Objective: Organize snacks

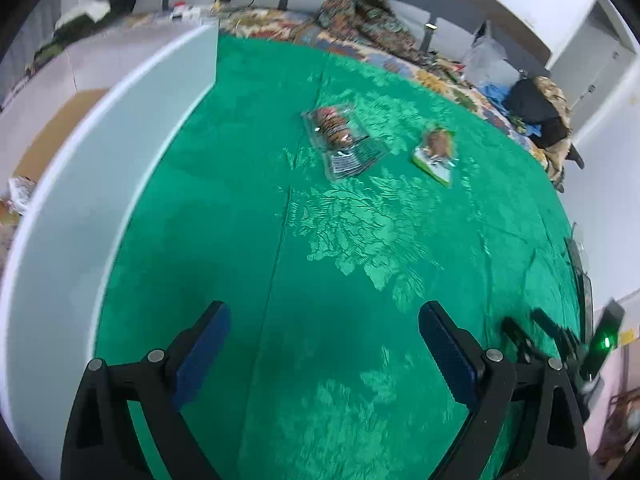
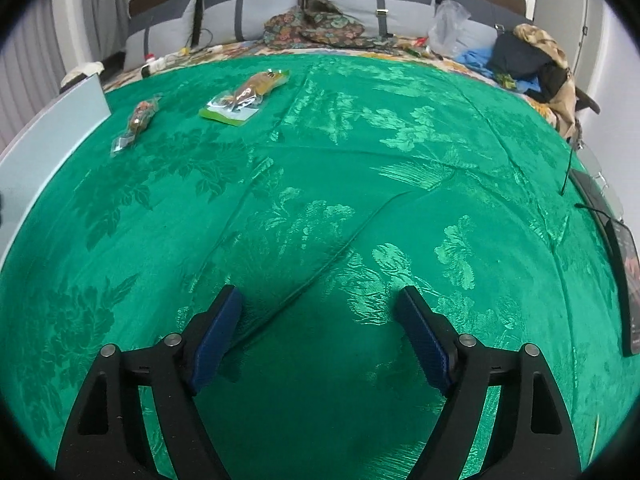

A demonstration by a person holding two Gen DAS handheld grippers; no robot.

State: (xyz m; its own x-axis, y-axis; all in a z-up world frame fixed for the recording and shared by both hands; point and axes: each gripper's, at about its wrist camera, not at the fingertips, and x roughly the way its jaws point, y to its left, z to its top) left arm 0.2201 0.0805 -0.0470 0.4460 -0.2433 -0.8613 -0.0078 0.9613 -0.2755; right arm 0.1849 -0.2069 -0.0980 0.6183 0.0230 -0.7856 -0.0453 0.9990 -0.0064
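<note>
Two snack packets lie on a green patterned cloth (image 1: 320, 280). A clear packet of brown cookies (image 1: 340, 140) (image 2: 138, 120) lies beside a green-and-white packet (image 1: 436, 152) (image 2: 244, 98). My left gripper (image 1: 324, 320) is open above bare cloth, well short of both packets, with nothing between its blue pads. My right gripper (image 2: 318, 300) is open too, over bare cloth (image 2: 360, 200), and the packets lie far off at its upper left. The other gripper (image 1: 560, 336) shows at the right edge of the left wrist view.
A white box (image 1: 100, 200) (image 2: 48, 140) stands along the cloth's left side, with another packet (image 1: 20, 194) showing inside it. Cushions, patterned fabric, a plastic bag (image 2: 446, 28) and clothes (image 2: 528, 60) lie at the back. A dark device with cables (image 2: 624, 264) lies at the right edge.
</note>
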